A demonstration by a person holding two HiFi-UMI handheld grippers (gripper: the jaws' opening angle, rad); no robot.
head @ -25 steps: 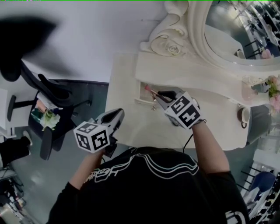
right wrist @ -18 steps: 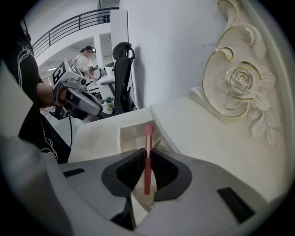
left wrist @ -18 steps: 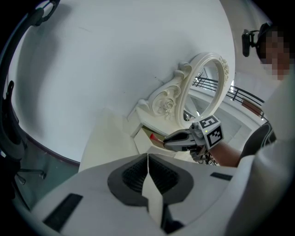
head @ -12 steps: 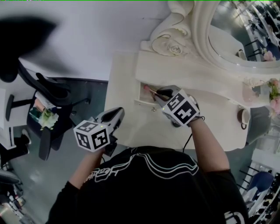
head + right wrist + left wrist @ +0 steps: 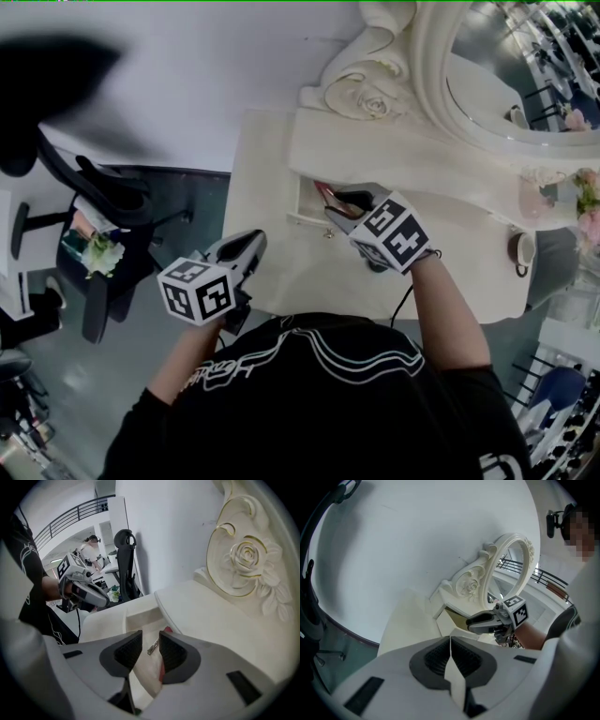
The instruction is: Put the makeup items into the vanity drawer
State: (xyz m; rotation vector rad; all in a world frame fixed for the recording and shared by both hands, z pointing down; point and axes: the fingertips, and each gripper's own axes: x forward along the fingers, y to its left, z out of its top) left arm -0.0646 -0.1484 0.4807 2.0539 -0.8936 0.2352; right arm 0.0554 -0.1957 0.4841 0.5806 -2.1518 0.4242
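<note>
Right now the makeup brush (image 5: 325,194) is lying loose inside the open vanity drawer (image 5: 302,199), at the left end of the cream tabletop (image 5: 267,159). We are holding the right gripper (image 5: 339,208) just above it, pointing steeply down into the drawer. Its jaws have just been opening and are standing apart, the brush showing in the gap below them with neither pad pressing on it. We are holding the left gripper (image 5: 251,244) off the table's near left edge, well apart from the drawer, its jaws together on nothing. Behind the drawer the carved rose (image 5: 367,101) and oval mirror (image 5: 487,84) are rising, and a cup (image 5: 523,249) is sitting far right.
</note>
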